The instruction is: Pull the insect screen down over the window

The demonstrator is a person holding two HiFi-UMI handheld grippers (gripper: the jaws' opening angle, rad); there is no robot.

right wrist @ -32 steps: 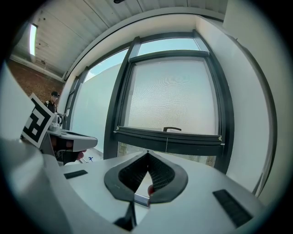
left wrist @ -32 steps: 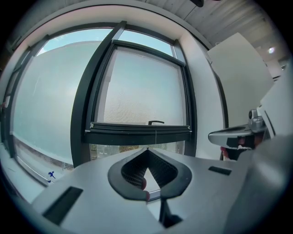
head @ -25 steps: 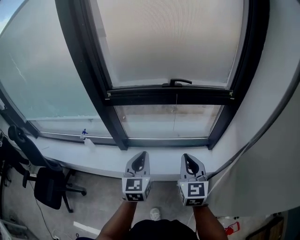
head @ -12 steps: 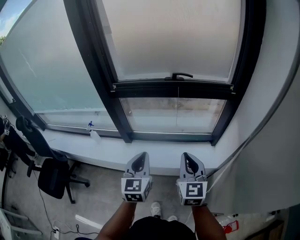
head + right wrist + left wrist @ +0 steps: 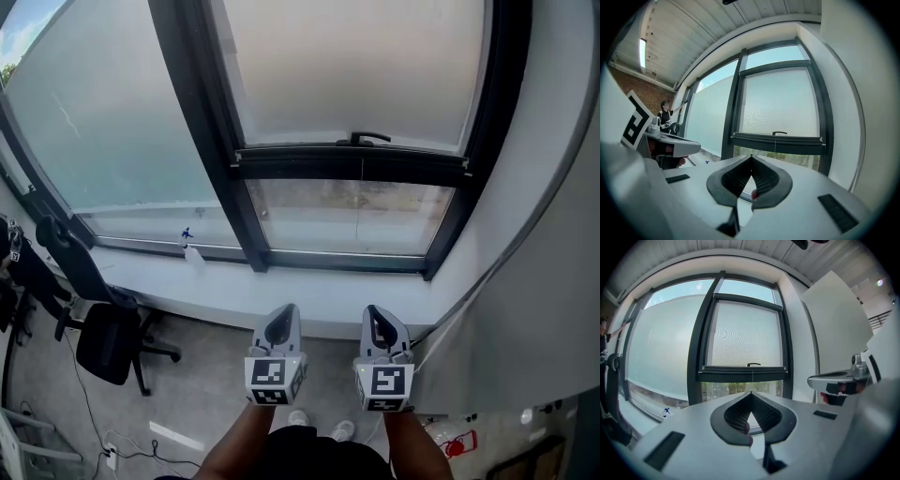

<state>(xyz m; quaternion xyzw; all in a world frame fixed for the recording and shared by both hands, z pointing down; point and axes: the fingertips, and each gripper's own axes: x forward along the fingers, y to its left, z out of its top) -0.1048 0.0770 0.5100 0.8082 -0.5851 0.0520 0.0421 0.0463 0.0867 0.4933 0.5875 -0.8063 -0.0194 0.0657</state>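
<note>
Claws: your left gripper (image 5: pixel 280 317) and right gripper (image 5: pixel 376 319) both have their jaws pressed together with nothing between them. They are held side by side, level, low in front of you, and well apart from the window.

Task item: the insect screen (image 5: pixel 356 66) covers the upper part of the right-hand window. Its dark bottom bar (image 5: pixel 281 165) sits above a strip of clear glass that is not yet covered. A small handle (image 5: pixel 368 139) stands on top of the bar at mid-width, and a thin cord (image 5: pixel 360 211) hangs below it toward the sill (image 5: pixel 309 292).

Risks, as judged:
- Arriving at the handle with the jaws closed would make you bump it rather than take it. Open them before contact.
- The handle is small and the cord is thin, so a shallow pinch could slip. If the screen is sprung, the bar might then run back up.
- Pulling off centre could tilt the bar in its side tracks and jam it.
- Stopping short would leave the lower strip of glass uncovered.

Count:
- grippers, two
- screen, one
- bottom bar, one
- handle, one
- cord, one
- spray bottle (image 5: pixel 190 248) on the sill, one
- office chair (image 5: pixel 105 339), one
- distant person (image 5: pixel 663 114), one
</note>
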